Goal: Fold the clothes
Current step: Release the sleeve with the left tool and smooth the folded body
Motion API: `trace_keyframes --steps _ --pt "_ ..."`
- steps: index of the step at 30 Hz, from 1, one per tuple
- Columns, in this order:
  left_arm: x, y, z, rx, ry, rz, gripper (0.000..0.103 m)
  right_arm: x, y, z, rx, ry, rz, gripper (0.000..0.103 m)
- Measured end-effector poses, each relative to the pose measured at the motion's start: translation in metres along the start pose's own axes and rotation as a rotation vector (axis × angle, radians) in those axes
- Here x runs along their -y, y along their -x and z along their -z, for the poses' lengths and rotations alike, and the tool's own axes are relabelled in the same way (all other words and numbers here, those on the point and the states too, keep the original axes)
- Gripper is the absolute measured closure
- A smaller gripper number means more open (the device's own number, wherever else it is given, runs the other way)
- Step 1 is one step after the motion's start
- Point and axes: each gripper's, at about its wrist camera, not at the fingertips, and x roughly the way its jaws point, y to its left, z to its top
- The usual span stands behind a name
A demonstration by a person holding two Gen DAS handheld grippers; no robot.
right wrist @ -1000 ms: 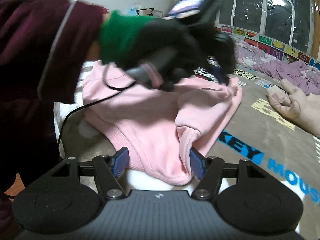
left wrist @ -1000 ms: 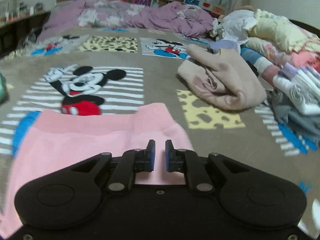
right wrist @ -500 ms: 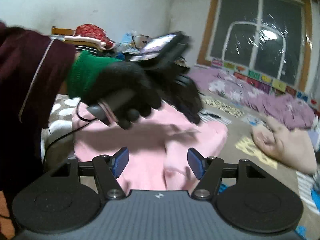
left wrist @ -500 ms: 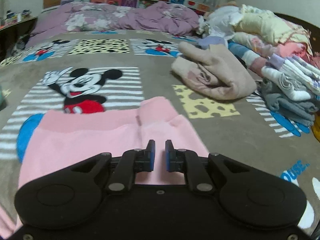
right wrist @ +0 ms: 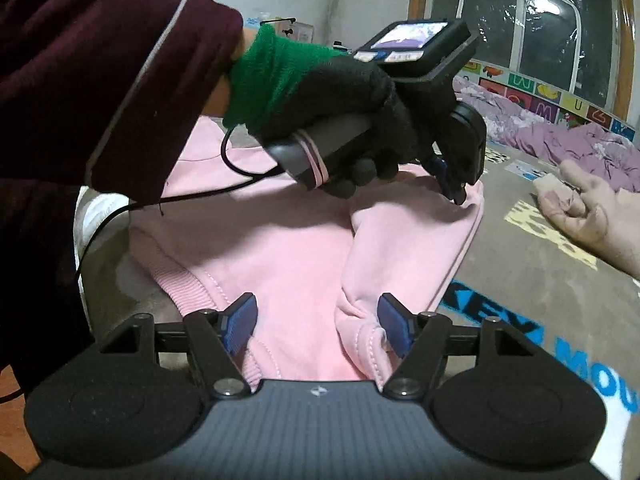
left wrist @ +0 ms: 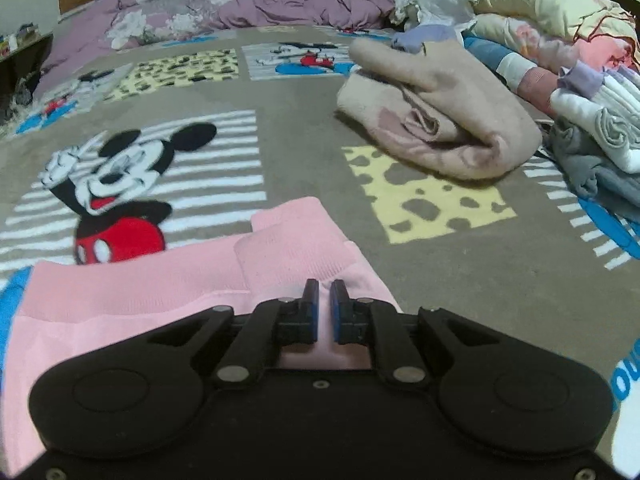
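Observation:
A pink sweatshirt (right wrist: 280,248) lies on the Mickey Mouse blanket (left wrist: 460,272), one side folded over the body. In the right wrist view my left gripper (right wrist: 454,194), held by a black-gloved hand (right wrist: 340,92), pinches the sweatshirt's far edge, and the cloth puckers at its tips. From the left wrist view its pads (left wrist: 324,300) stand almost together over the ribbed pink hem (left wrist: 288,248). My right gripper (right wrist: 318,316) hovers at the near edge, its jaws opening. Pink cloth and a rolled cuff lie between the pads without being pressed.
A folded beige garment (left wrist: 436,120) lies right of the sweatshirt. Behind it rises a pile of folded clothes (left wrist: 580,80). A purple quilt (left wrist: 280,4) runs along the far wall. The person's maroon sleeve (right wrist: 100,80) fills the left of the right wrist view.
The left gripper has come down from above the sweatshirt onto its far edge, and the hem under it now looks bunched. The right gripper has dropped closer to the near edge.

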Motion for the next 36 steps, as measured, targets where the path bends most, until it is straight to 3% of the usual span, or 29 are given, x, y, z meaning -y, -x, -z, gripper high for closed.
trace_keyframes --steps 3,4,5,7,13,16,18,19,20,23,24,27,28,29,31,36 --pt "-0.013 0.038 0.013 0.05 0.057 0.007 0.093 -0.004 0.001 0.0 -0.002 0.003 0.006 0.035" --pt "-0.019 0.052 0.021 0.061 0.098 0.013 0.088 -0.005 0.002 -0.001 -0.003 0.004 0.008 0.035" --pt "-0.027 0.067 0.032 0.067 0.159 0.023 0.072 -0.005 0.003 -0.001 -0.003 0.002 0.009 0.035" --pt "-0.041 0.089 0.054 0.061 0.274 0.047 0.058 -0.004 0.004 -0.002 -0.002 0.004 0.014 0.035" --pt "-0.067 0.109 0.115 -0.026 0.705 0.232 0.058 -0.007 0.007 -0.003 -0.013 0.018 0.035 0.034" --pt "-0.063 0.103 0.122 -0.051 0.791 0.283 0.059 -0.01 0.008 -0.003 -0.013 0.021 0.048 0.034" --pt "-0.054 0.099 0.12 -0.051 0.778 0.288 0.059 -0.01 0.008 -0.002 -0.011 0.017 0.051 0.034" --pt "-0.047 0.099 0.116 -0.043 0.74 0.268 0.076 -0.01 0.008 -0.001 -0.011 0.014 0.051 0.034" --pt "-0.04 0.098 0.111 -0.035 0.685 0.236 0.102 -0.009 0.008 -0.001 -0.012 0.012 0.05 0.034" --pt "-0.021 0.109 0.097 0.081 0.471 0.161 0.102 -0.006 0.005 0.0 -0.015 0.004 0.042 0.034" --pt "-0.016 0.109 0.095 0.08 0.42 0.141 0.103 -0.005 0.005 0.0 -0.016 0.001 0.039 0.034" --pt "-0.015 0.106 0.098 0.062 0.383 0.123 0.101 -0.003 0.005 0.0 -0.022 -0.005 0.036 0.034" --pt "-0.016 0.107 0.098 0.061 0.378 0.097 0.094 -0.003 0.005 0.0 -0.023 -0.006 0.035 0.034" --pt "-0.017 0.108 0.098 0.059 0.373 0.072 0.078 -0.003 0.004 -0.001 -0.023 -0.005 0.037 0.034" --pt "-0.021 0.117 0.099 0.078 0.381 0.04 0.069 -0.006 0.007 -0.002 -0.016 0.009 0.052 0.034" --pt "-0.015 0.129 0.095 0.15 0.349 0.093 0.07 -0.014 0.02 -0.006 0.017 0.062 0.095 0.034"
